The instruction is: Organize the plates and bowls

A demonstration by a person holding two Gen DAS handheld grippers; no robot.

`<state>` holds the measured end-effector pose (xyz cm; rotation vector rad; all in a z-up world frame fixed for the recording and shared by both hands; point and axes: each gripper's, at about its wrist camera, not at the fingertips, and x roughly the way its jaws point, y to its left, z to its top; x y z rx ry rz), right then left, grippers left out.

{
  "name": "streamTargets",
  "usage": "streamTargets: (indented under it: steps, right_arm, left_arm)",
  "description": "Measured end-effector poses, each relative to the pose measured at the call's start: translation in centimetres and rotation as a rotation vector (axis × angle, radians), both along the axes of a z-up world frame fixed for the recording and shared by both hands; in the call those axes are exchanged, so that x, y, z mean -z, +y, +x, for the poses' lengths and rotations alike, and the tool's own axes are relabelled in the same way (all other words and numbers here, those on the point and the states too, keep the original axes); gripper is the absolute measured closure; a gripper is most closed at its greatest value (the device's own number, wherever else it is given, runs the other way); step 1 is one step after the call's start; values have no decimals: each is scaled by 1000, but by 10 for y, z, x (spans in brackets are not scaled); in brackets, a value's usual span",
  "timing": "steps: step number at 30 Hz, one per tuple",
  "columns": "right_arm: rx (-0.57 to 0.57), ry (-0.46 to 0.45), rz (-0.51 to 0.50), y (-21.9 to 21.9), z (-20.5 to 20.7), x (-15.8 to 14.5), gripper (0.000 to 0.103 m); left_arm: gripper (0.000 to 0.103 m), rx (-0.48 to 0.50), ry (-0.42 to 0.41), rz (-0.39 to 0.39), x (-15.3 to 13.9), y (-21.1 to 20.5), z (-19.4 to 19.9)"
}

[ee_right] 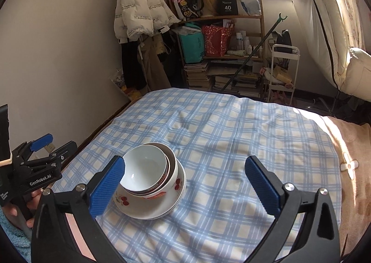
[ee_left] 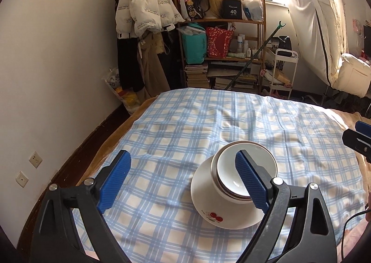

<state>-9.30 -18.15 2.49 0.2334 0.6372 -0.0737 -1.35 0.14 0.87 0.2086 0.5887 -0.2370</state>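
Both claws gape; nested white bowls point(ee_right: 148, 172) sit on cherry-printed plates point(ee_right: 148, 207).

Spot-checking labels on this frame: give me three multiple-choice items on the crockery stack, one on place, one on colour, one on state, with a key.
1. Where do the nested bowls sit?
A. On a plate on the checked cloth
B. On the wooden shelf
C. On the floor by the wall

2. What colour are the pads of the right hand-held gripper?
A. Red
B. Blue
C. Yellow

3. How does the left hand-held gripper stand?
A. Shut on the plate
B. Shut on a bowl
C. Open, holding nothing

Key: 1 A, the bowls rest on the plate with cherry print, on the blue checked cloth. 2 B, both ribbed pads are blue. 3 C, its jaws stand wide apart above the cloth, pressing on nothing.
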Motion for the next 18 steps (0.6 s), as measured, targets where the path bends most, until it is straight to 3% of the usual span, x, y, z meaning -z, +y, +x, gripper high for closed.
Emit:
streamTargets:
  steps: [6,18]
  right_arm:
    - [47,-59,-59,1,-7,10,0]
    - [78,-65,-100,-3,0,20,0]
  left_arm:
    - [13,-22,-47,27,6,-3,-5]
    - [13,-34,-64,18,14,-2,-7]
